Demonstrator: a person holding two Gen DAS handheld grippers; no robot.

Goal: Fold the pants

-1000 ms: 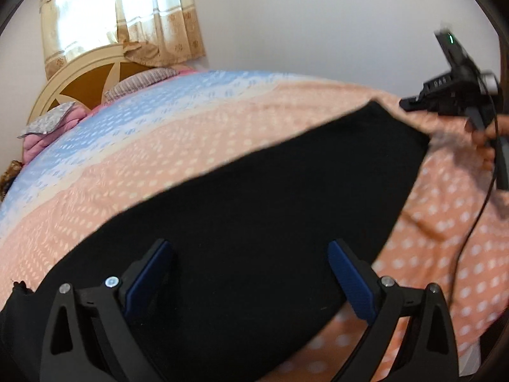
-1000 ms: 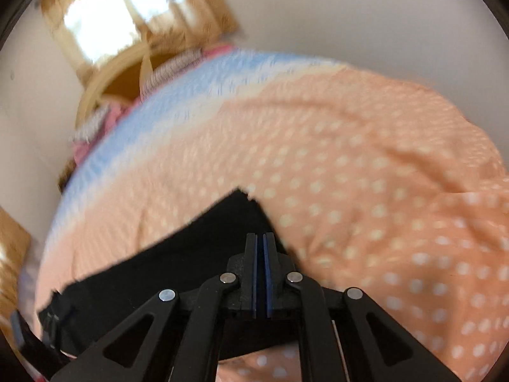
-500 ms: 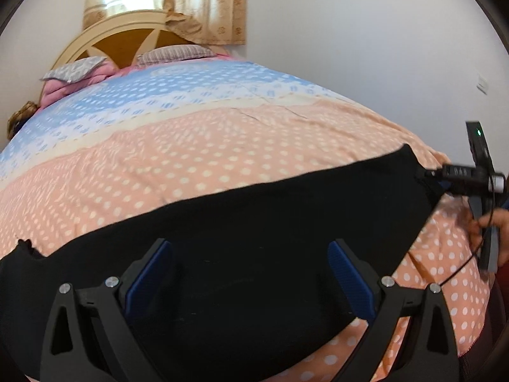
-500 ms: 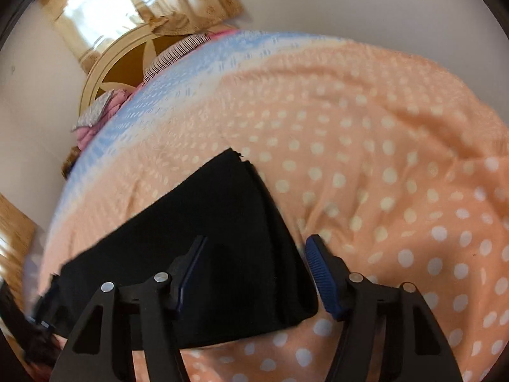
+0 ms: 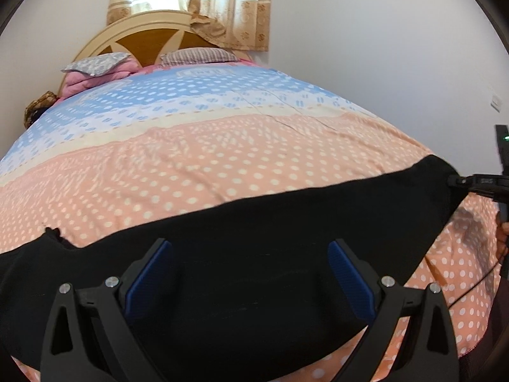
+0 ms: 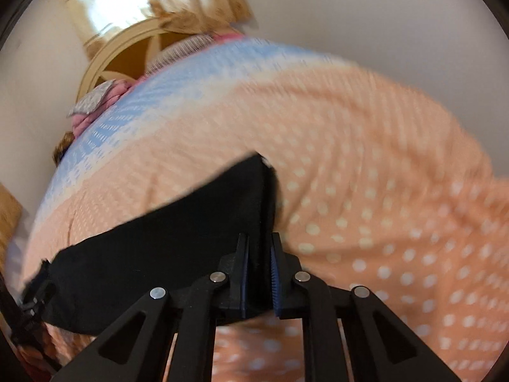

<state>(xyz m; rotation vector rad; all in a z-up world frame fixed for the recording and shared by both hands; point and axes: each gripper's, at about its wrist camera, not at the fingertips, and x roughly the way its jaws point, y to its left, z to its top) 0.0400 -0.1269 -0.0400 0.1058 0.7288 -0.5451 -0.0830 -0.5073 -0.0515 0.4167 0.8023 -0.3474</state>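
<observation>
Black pants (image 5: 254, 229) lie stretched across the near part of the orange dotted bedspread (image 5: 191, 165). My left gripper (image 5: 251, 273) hovers open over the middle of the pants, blue pads (image 5: 346, 280) wide apart and holding nothing. My right gripper (image 6: 259, 273) is at the right end of the pants (image 6: 191, 232); its jaws are closing with the black fabric edge pinched between the pads. In the left wrist view, the right gripper (image 5: 458, 182) shows at that far right corner of the cloth, a hand behind it.
The bed runs back to a rounded wooden headboard (image 5: 152, 38) with pillows (image 5: 197, 54) and a pink blanket (image 5: 92, 79). A curtained window (image 5: 191, 0) is above, a white wall on the right. The bed edge drops off near the right gripper.
My right gripper went from shut to open over the pants' end, then closed on the fabric edge. The left gripper stayed open and rolled toward level as it shifted over the pants.
</observation>
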